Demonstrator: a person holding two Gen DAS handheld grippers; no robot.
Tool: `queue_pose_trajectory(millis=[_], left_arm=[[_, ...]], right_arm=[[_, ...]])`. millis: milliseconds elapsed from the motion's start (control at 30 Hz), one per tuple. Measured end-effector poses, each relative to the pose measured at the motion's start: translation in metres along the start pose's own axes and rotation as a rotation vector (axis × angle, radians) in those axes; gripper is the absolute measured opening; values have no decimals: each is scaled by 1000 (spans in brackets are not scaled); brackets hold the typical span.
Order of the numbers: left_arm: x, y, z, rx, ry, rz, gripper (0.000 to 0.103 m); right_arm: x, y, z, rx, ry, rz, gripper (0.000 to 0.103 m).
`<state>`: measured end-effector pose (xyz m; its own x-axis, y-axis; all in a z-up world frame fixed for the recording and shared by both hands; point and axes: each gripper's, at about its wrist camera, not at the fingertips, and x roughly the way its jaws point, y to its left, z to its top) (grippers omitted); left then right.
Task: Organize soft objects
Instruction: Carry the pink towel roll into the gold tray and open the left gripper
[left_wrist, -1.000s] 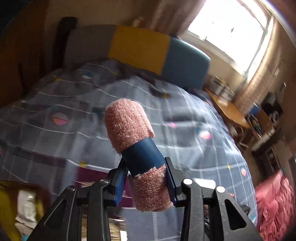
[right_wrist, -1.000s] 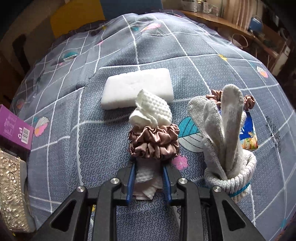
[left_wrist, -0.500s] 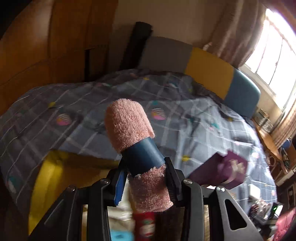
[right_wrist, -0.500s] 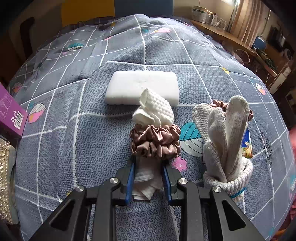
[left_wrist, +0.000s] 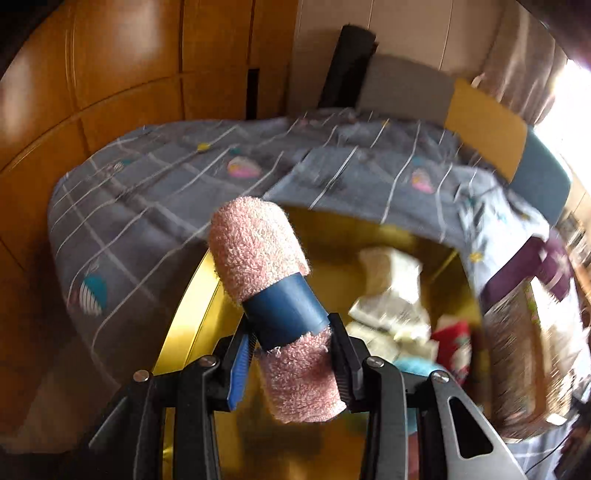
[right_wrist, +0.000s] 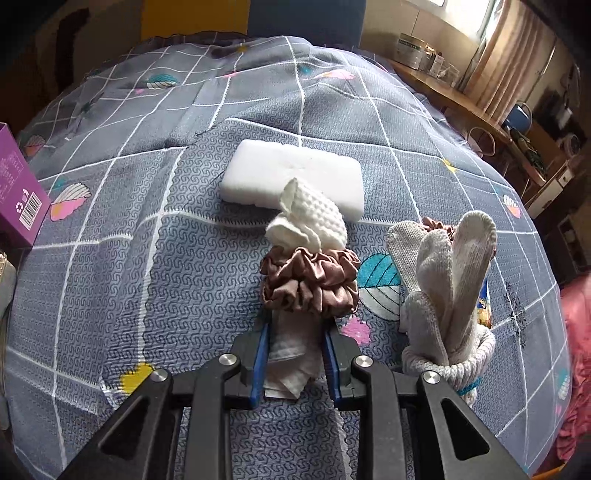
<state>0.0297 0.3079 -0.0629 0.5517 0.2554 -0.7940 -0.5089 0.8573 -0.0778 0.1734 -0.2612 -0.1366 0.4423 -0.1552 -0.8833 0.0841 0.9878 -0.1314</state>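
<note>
Rolled pink towel (left_wrist: 275, 295) with a blue band sits clamped in the left gripper (left_wrist: 291, 354) jaws, held over a yellow bin (left_wrist: 192, 314) of soft items at the bed's (left_wrist: 147, 192) edge. Right gripper (right_wrist: 295, 354) jaws clamp a white cloth bundle (right_wrist: 306, 221) ringed by a brown scrunchie (right_wrist: 310, 280), above the bed. Near it: white sponge (right_wrist: 291, 170), bundled gloves (right_wrist: 447, 295).

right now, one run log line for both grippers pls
left gripper: shut on pink terry roll | right gripper: shut on white waffle cloth
</note>
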Motion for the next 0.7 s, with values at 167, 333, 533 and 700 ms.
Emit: queue_pose_trajectory(millis=[167,333,533,700], left_arm=[[13,-3,-16,12,30,21,39],[18,-11,-25,30,36,12,41],[14,-23,-31,55,38,-9,41],[0,-30,-29,79,-6,-13,41]], right_arm=[[-2,1,-1,-2,-1,-4,26],[-3,1,-2,-7,-4,-6,26],[-3,1,-1,-6,-3,-6,26],[-3,1,-2,-7,-3,-4,26]])
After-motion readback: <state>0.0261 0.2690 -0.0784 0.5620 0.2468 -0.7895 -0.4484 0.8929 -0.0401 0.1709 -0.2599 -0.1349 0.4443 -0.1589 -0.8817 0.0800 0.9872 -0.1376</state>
